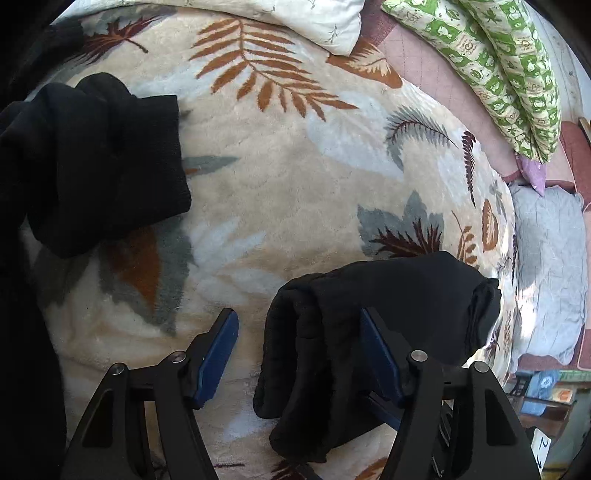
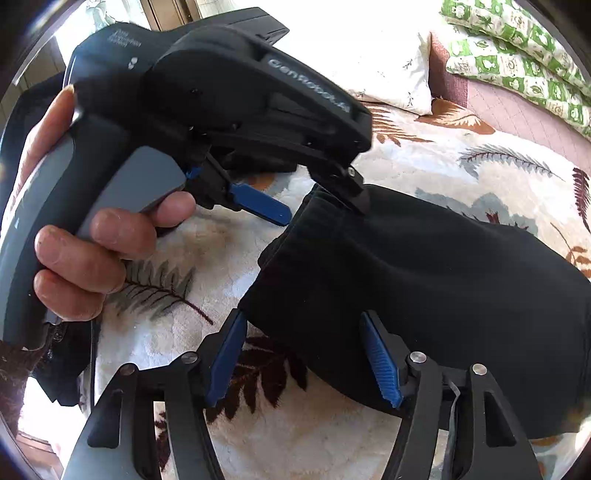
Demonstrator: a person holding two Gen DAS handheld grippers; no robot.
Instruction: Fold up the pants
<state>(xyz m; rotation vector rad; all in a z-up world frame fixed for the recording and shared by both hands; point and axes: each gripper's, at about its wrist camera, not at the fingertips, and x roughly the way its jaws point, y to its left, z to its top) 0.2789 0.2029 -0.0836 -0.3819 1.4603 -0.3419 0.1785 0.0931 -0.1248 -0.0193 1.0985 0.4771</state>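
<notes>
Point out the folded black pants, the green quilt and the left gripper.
folded black pants (image 1: 388, 295), left wrist view, top of the fold.
green quilt (image 1: 509, 70), left wrist view, middle of the roll.
left gripper (image 2: 317, 210), right wrist view, between fingertips.

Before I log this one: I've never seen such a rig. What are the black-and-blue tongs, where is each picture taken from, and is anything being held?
A person holds one hand-held gripper per hand; each carries a fisheye camera looking along its two blue-padded fingers.

The left wrist view shows the left hand-held gripper from behind. The right wrist view shows the right hand-held gripper in the foreground, and beyond it the person's left hand gripping the other tool.

Underneath is a leaf-patterned blanket on a bed, with a white pillow and a green quilt behind. The folded black pants lie on the blanket; more black cloth lies apart.

Both grippers stand open. Their pads straddle the bundle's edge without pressing it, so nothing is held.
</notes>
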